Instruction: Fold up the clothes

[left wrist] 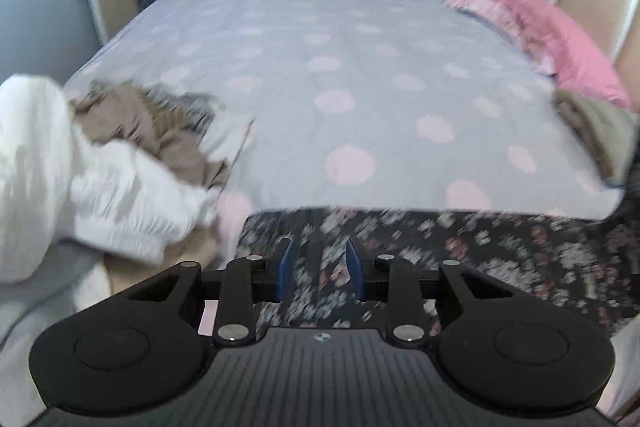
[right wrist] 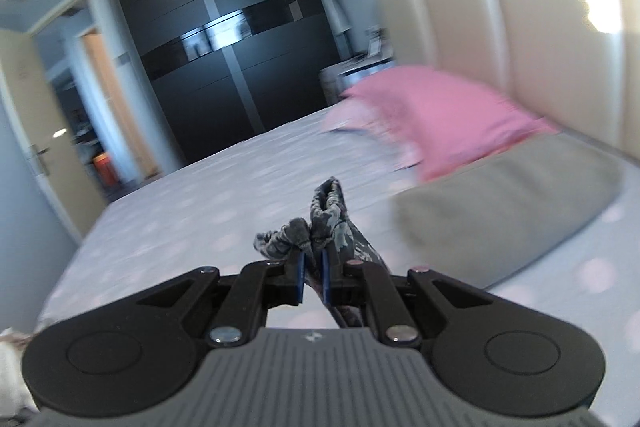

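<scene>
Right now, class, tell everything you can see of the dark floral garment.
The floral garment is thin dark cloth printed with small pale and pinkish flowers, blurred by motion. In the left view it spreads wide across the near edge of the bed, with the left gripper open over it. In the right view a bunched edge of it is pinched in the right gripper, rising crumpled above the fingertips.
</scene>
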A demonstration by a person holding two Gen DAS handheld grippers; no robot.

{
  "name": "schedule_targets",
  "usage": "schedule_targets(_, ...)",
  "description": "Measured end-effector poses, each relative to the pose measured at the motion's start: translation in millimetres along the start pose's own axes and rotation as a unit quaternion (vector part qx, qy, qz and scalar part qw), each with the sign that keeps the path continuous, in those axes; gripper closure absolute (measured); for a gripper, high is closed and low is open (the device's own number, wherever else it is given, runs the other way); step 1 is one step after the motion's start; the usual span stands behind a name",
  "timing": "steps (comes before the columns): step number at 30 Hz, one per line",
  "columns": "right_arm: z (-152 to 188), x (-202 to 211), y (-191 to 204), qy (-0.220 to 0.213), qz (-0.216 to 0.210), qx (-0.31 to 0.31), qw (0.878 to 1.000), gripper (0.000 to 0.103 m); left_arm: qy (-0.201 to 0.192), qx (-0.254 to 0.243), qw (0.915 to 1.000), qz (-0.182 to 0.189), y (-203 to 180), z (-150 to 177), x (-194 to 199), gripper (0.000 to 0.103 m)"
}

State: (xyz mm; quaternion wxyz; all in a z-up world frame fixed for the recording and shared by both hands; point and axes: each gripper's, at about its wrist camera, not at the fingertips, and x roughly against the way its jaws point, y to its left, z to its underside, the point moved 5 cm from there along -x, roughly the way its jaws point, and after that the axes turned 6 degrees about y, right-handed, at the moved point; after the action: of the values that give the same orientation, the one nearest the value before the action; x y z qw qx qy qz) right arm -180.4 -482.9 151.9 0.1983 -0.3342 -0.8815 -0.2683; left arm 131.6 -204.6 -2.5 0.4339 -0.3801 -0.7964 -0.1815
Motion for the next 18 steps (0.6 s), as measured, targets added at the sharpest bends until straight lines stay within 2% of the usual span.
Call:
schedule_targets(3,22,-24,54,0.027,-0.028,0.027,0.999,0.093,0.004,0.017,0.9987,0.047,5,1,0,0.088)
schedule_targets(9,74,-73,144,0.081,-0.070,0.080,0.991,0.093,0.017,0.056,0.9958,0.071,21,2,-5,0.090)
schedule_targets(13,103,-101,196,0.100,-0.094,0.112,0.984,0.094,0.026,0.082,0.9925,0.087,31,3,-8,0.090)
schedule_targets(18,140,-120,253,0.112,-0.134,0.146,0.974,0.094,0.044,0.107,0.9902,0.078,51,7,-17,0.090)
